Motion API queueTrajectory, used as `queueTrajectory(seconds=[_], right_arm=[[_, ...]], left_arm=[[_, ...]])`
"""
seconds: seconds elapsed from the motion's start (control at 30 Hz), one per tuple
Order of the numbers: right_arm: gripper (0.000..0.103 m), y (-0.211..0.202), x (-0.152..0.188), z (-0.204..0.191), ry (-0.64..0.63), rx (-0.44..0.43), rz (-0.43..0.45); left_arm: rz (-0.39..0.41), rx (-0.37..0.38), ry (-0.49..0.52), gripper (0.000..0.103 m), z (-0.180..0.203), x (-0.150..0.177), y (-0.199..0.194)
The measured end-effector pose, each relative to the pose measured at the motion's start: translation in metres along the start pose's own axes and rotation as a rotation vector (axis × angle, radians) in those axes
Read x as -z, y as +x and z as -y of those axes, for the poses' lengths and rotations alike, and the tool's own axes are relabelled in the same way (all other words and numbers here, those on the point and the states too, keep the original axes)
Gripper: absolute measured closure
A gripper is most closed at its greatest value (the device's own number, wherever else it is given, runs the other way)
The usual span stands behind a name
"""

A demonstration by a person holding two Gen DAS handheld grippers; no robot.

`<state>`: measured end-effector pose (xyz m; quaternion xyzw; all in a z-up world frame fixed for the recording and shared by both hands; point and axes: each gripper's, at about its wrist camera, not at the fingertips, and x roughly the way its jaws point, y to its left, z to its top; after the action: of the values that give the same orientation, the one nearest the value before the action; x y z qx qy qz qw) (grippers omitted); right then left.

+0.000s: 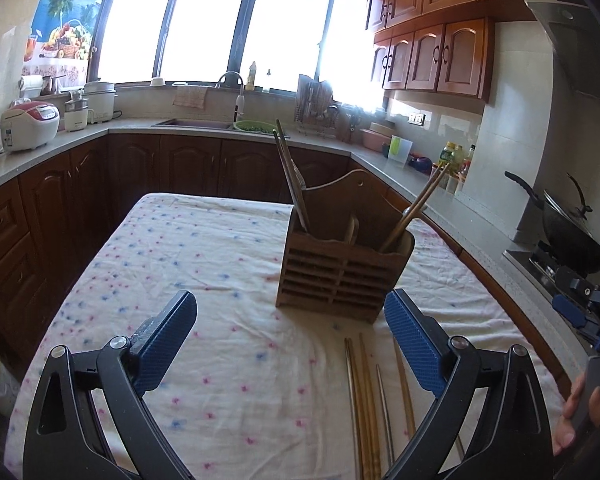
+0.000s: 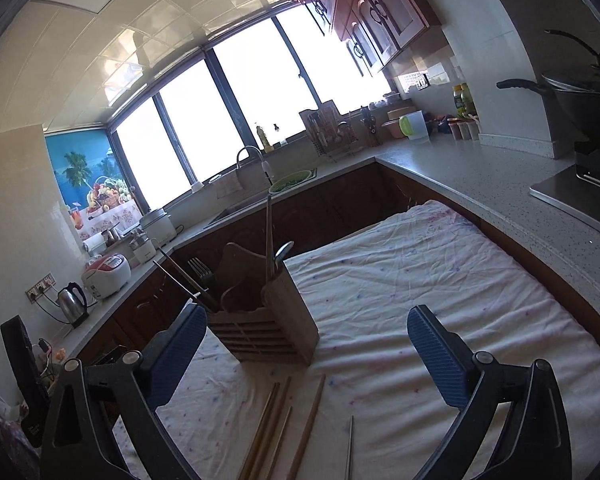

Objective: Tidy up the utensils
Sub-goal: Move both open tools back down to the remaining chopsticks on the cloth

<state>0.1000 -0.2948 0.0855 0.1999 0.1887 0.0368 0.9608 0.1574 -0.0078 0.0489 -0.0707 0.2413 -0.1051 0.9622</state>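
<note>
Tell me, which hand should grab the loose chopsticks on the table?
Probably the right gripper: open, with the loose wooden and metal chopsticks lying between its fingers. The open left gripper has them off toward one finger.

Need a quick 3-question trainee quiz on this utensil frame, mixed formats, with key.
1. True or false: the left tool is shut on a chopstick.
2. Where do the loose chopsticks lie relative to the wooden utensil holder?
A. on the cloth in front of it
B. behind it
C. on the counter
3. Fill in: the right tool holds ____.

Key: 1 false, both tools are open and empty. 2 A, on the floral tablecloth on the near side of the holder. 3 nothing.
</note>
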Motion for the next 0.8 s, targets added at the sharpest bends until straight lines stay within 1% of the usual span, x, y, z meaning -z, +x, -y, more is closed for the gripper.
queueTrajectory(seconds=[0.13, 0.3, 0.5, 0.6, 0.67, 0.8], right_arm=[[0.001, -0.007, 0.023, 0.011, 0.004, 0.021, -0.058], [0.002, -0.011, 0.048, 0.019, 0.007, 0.041, -0.113], [0.002, -0.007, 0.062, 0.025, 0.010, 0.048, -0.160], [0.002, -0.004, 0.066, 0.028, 0.013, 0.054, -0.180], [0.002, -0.003, 0.069, 0.030, 0.021, 0.056, -0.189], [0.002, -0.003, 0.070, 0.034, 0.033, 0.057, -0.196]], left_arm=[[-0.044, 0.000, -0.018, 0.006, -0.001, 0.022, 0.000], [-0.106, 0.001, -0.003, 0.006, 0.002, 0.045, 0.006], [-0.160, -0.017, 0.042, 0.006, 0.011, 0.054, 0.016], [-0.206, -0.029, 0.076, 0.007, 0.017, 0.059, 0.026], [-0.243, -0.034, 0.104, 0.009, 0.022, 0.062, 0.036], [-0.330, -0.029, 0.144, 0.022, 0.034, 0.070, 0.064]])
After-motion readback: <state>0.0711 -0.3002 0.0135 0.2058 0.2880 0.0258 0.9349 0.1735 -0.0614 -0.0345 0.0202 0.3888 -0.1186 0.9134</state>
